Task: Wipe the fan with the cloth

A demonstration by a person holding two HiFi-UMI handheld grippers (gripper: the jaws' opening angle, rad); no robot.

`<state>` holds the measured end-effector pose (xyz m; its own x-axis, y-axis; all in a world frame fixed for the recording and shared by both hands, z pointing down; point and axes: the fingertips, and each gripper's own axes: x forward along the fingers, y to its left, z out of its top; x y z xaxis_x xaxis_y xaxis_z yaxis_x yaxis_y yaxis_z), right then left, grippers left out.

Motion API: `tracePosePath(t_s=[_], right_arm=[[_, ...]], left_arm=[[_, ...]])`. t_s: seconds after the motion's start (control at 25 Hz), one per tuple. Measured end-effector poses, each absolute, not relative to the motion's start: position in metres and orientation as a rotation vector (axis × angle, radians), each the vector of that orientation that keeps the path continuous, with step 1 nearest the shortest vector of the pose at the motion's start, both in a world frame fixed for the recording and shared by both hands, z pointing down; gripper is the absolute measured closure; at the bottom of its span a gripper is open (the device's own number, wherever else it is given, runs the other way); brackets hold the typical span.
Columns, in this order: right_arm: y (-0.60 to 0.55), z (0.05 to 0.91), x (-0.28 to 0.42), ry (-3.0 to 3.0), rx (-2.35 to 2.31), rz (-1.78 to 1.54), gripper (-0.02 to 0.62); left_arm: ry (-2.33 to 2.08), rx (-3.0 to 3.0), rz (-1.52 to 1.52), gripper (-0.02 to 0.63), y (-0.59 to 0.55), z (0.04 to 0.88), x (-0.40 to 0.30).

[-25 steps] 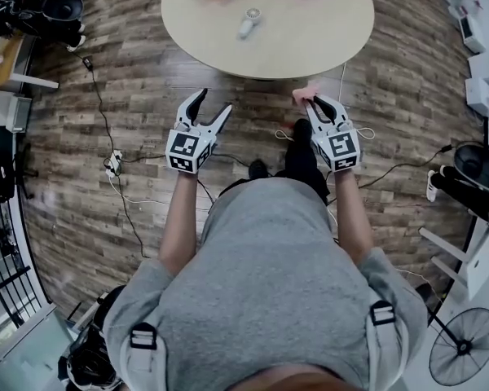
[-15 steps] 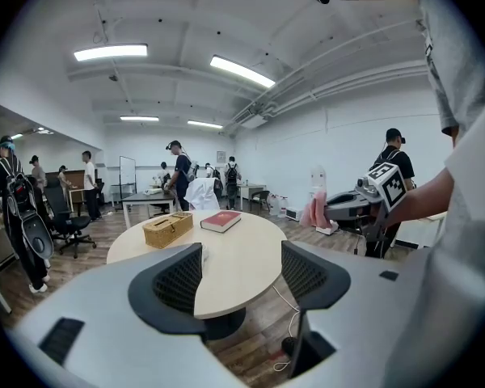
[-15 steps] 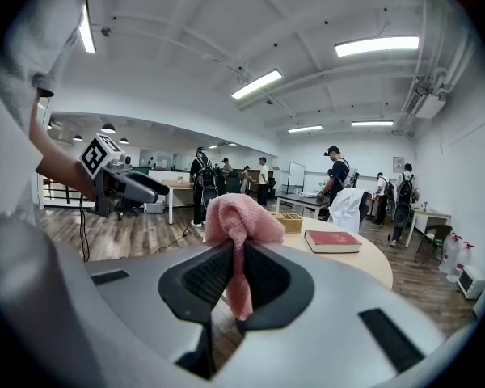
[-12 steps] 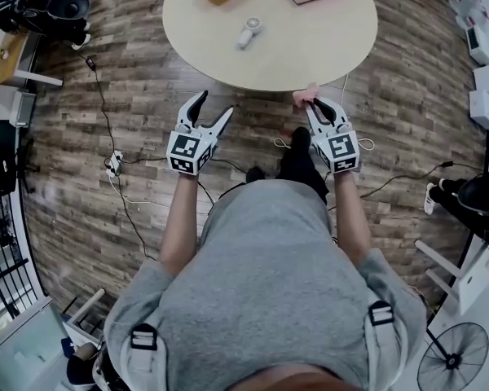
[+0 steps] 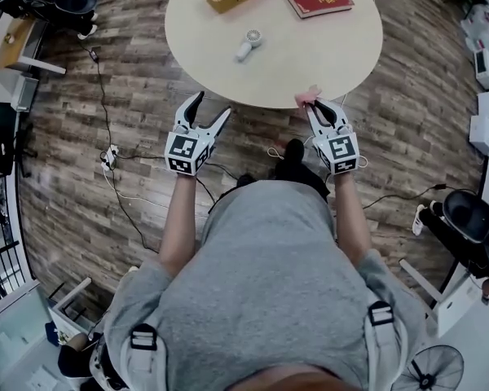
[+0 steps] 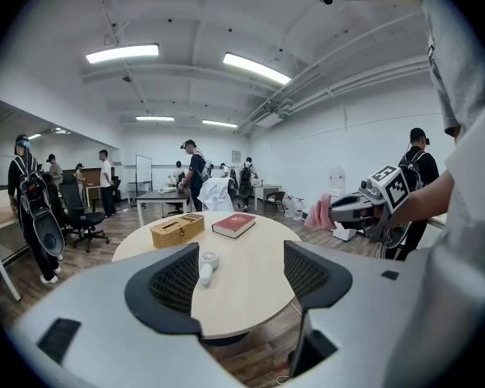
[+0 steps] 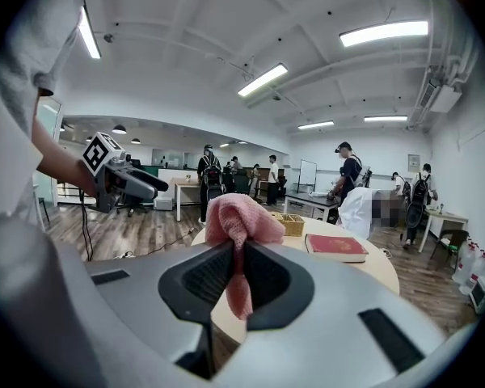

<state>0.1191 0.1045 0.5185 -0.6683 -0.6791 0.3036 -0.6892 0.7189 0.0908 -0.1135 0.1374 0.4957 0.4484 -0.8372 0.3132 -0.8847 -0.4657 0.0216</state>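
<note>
Right gripper [image 7: 236, 259] clamping cloth [image 7: 241, 219], fan [image 5: 248, 43] well apart

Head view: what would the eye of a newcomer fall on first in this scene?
First, the pink knitted cloth pinched in the right hand-held gripper, at the near edge of the round beige table. Then the small white handheld fan lying near the table's middle, untouched. The left hand-held gripper is over the wood-plank floor, short of the table, its jaws having just been opening with nothing between them.
</note>
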Motion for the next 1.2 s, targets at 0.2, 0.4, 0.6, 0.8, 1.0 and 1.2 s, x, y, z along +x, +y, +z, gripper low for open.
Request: tracePosePath(t_s=[0.2,0.4,0.6,0.8,1.0,1.2], right_arm=[[0.07,0.511,0.138,-2.62,1.018,0.034,0.552],[0.045,0.512,0.149,-2.639,0.969,0.034,0.552],[0.025,0.516,0.159,-2.662,0.89,0.042,0.552],[0.004,0.524,0.177,-2.667,0.816,0.029,0.554],[-0.014,0.527,0.191,-2.669,0.765,0.019,0.552],[-0.029,0.53,0.19,-2.666,0.724,0.007,0.552]], left_arm=[[-1.572,2.469,0.363,0.278,0.117,0.488,-0.102],[-1.605,2.422,0.374,0.278,0.104,0.493,-0.088],[-1.651,2.371,0.384,0.278,0.085,0.495,-0.073],[-1.725,2.332,0.384,0.275,0.067,0.494,-0.062],[-1.786,2.283,0.349,0.272,0.058,0.491,-0.061],[-1.793,2.246,0.351,0.269,0.055,0.503,-0.055]])
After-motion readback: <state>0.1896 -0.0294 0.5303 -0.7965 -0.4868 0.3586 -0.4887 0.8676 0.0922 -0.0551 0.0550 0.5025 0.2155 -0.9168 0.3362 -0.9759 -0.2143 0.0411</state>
